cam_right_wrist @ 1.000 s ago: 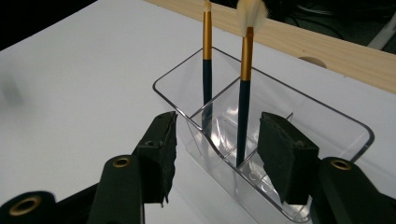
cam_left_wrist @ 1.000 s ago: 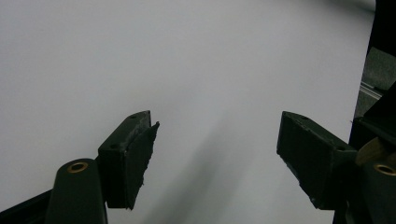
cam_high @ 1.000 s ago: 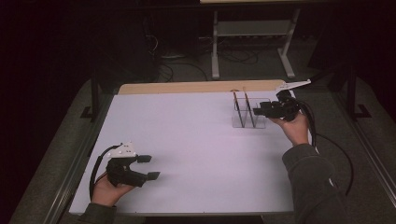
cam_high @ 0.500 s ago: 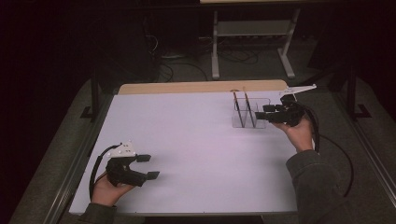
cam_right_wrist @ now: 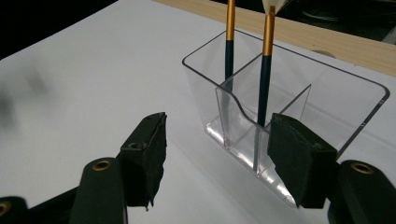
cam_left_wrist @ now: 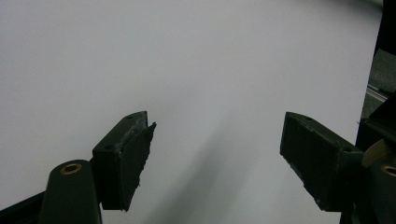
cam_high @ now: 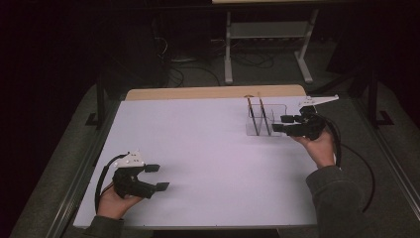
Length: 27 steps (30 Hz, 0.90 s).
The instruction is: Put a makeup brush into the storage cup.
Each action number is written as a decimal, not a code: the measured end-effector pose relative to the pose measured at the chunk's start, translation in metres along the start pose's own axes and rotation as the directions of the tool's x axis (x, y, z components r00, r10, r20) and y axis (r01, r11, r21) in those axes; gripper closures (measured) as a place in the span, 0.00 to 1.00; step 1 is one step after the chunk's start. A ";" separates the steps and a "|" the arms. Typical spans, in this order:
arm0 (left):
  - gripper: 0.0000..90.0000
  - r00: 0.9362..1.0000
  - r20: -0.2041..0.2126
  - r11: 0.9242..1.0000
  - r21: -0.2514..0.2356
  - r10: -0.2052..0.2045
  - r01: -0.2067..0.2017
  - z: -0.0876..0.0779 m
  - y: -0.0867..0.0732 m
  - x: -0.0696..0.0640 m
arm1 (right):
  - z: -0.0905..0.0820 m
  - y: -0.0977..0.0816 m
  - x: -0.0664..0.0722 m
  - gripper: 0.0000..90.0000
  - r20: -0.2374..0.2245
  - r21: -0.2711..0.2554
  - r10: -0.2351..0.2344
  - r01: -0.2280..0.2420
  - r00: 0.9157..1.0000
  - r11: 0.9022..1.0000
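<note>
A clear plastic holder (cam_high: 265, 120) — split into compartments by inner walls — is stood on the white table (cam_high: 208, 148) near its far right corner, and two brushes (cam_right_wrist: 265, 65) with dark handles and gold ferrules are leant upright inside it; which compartment each occupies cannot be told. Their tips are cut off at the top of the right gripper view. Just right of the holder the right gripper (cam_high: 282, 123) is held, jaws spread wide and gripping nothing, one jaw overlapping the holder's near wall in its own view. Well away from the holder, toward the near left, the left gripper (cam_high: 157, 177) is rested with jaws wide apart and empty. Beyond the holder a bare wooden strip (cam_high: 213, 92) is seen — then a dim floor, cables and a metal stand (cam_high: 267, 37).
</note>
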<state>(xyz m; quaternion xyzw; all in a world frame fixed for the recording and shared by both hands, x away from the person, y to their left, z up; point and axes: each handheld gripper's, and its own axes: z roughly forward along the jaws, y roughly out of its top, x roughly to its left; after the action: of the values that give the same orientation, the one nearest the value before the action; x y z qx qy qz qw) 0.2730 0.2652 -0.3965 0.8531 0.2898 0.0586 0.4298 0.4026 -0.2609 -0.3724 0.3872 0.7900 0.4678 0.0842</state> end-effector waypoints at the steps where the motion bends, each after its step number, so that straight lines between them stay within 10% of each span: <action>1: 0.26 1.000 0.000 1.000 0.001 -0.001 0.001 0.000 0.000 0.000 | 0.000 -0.001 0.000 0.40 -0.001 -0.001 -0.004 0.004 1.000 1.000; 27: 0.26 1.000 -0.002 1.000 -0.001 -0.001 0.001 -0.001 0.000 0.001 | -0.013 -0.018 0.014 0.38 -0.004 -0.008 -0.013 0.013 1.000 1.000</action>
<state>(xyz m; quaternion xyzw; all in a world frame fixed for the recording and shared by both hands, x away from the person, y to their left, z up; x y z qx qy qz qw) 0.2728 0.2665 -0.3962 0.8526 0.2906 0.0594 0.4302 0.3768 -0.2649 -0.3767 0.3806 0.7908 0.4713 0.0874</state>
